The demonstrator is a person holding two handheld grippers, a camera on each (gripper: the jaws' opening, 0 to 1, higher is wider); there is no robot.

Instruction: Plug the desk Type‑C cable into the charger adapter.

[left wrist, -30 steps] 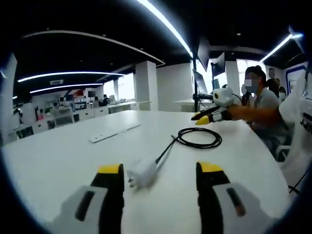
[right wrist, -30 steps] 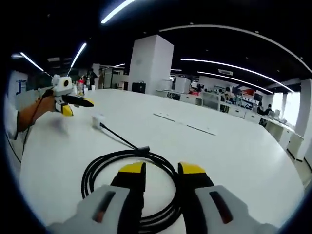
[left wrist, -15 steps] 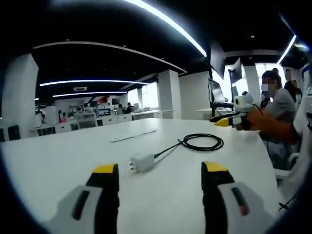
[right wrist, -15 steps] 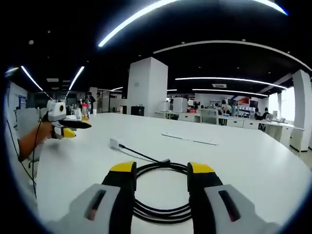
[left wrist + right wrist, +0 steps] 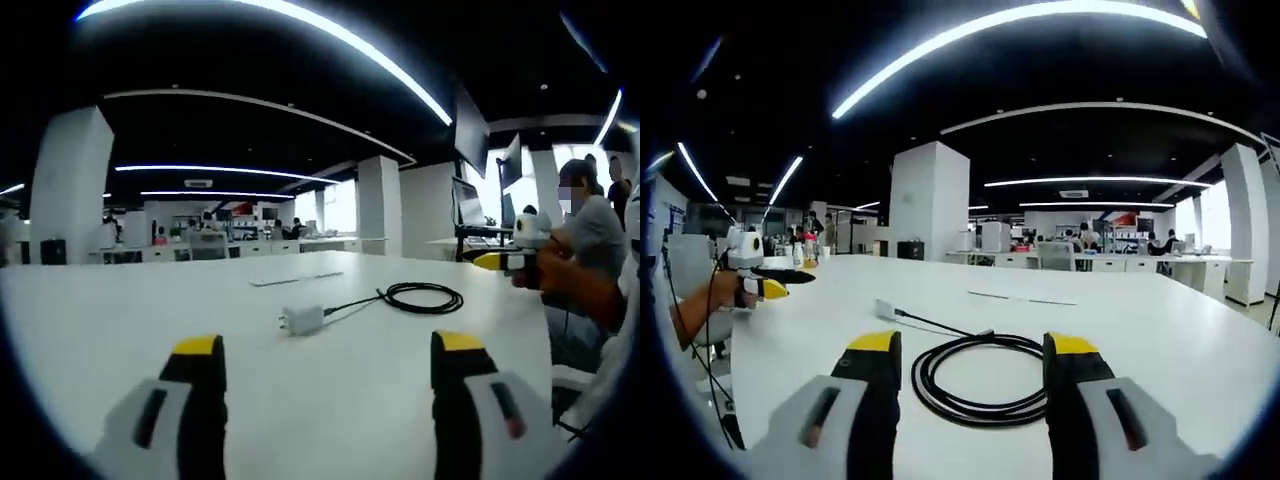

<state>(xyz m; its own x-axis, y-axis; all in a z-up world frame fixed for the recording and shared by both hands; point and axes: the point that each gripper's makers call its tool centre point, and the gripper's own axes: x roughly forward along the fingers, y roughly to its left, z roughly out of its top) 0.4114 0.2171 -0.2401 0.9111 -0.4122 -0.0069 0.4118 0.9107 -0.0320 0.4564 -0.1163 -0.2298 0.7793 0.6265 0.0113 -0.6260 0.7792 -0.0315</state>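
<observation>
In the left gripper view, the left tongs (image 5: 327,360) rise from the bottom with their two yellow-tipped jaws spread wide and nothing between them, hovering over a broad white table (image 5: 120,320). Ahead of the gap lies one white charger adapter (image 5: 303,319) with its prongs turned toward the left of the view, and one black Type-C cable (image 5: 420,297) runs from its right side into a flat coil farther right; the plug end looks seated at the adapter, though the joint is too small to be sure. Beyond them one flat white strip (image 5: 297,279) lies on the table. At the right edge a person's hand (image 5: 572,290) holds the other tongs, yellow tips pointing left, well apart from the coil. In the right gripper view, the left tongs (image 5: 775,283) show at the far left in a hand, above the table edge. Moving right, the single adapter (image 5: 886,310) sits small on the table (image 5: 1160,330), and the cable (image 5: 980,378) leads from it to one coil of several loops lying just ahead of the right tongs (image 5: 972,360), whose two jaws stand wide apart and hold nothing. Two thin white strips (image 5: 1025,298) lie farther back.
</observation>
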